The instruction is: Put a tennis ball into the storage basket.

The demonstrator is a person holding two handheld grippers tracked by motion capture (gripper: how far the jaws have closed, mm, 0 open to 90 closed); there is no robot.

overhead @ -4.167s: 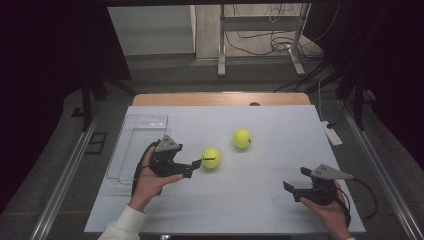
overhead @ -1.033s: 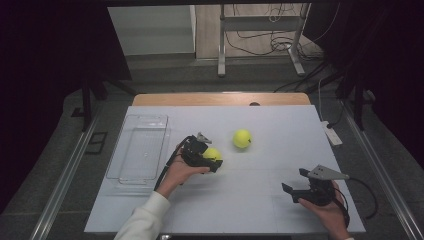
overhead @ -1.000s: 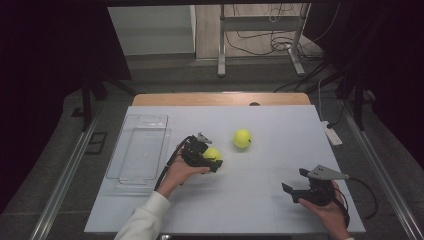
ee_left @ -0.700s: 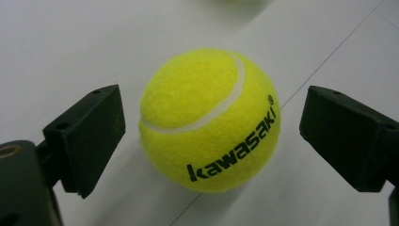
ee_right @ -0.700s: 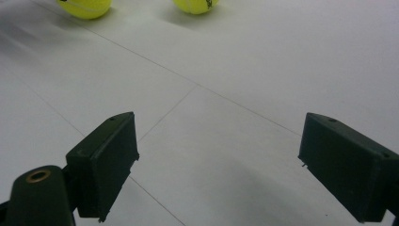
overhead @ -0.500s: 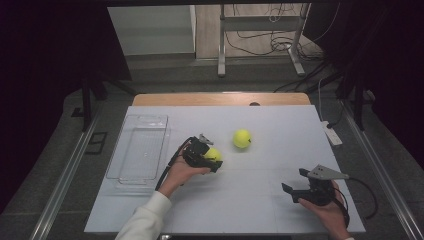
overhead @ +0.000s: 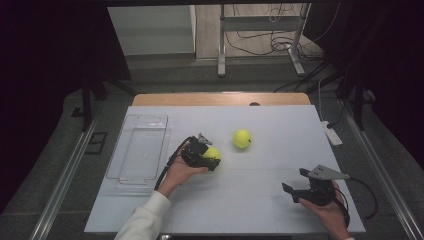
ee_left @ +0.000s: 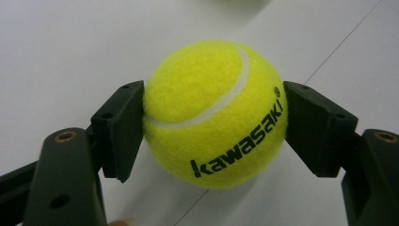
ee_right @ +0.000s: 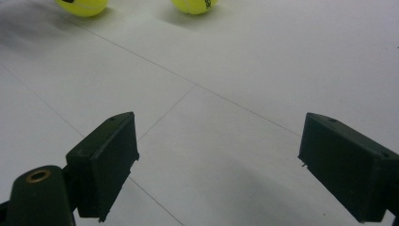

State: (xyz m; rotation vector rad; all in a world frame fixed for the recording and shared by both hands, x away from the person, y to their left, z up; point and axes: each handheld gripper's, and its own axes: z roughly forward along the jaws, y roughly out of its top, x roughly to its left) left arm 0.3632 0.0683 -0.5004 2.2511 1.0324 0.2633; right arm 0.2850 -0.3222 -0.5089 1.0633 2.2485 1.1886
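Tennis ball (ee_left: 214,115) pinched between left tongs (ee_left: 214,127), just closed; right tongs (ee_right: 219,165) gape empty. Grasp made; lift next, probably toward tray (overhead: 136,150).

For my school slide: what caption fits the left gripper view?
Left gripper squeezing a yellow Kawasaki tennis ball on the white table.

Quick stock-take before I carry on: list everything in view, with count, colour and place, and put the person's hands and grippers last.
tennis ball in the left gripper: 1, yellow-green, black Kawasaki lettering, mid-table, pressed between both jaws.
loose tennis ball: 1, yellow-green, on the table beyond and right of the held one, apart from it.
tray: 1, clear plastic, left part of the table.
table: 1, white top.
small white device: 1, at the table's right edge; too small to identify.
left gripper: 1, black, jaws just closed on the ball.
right gripper: 1, black, jaws wide apart, nothing between them, near right corner.
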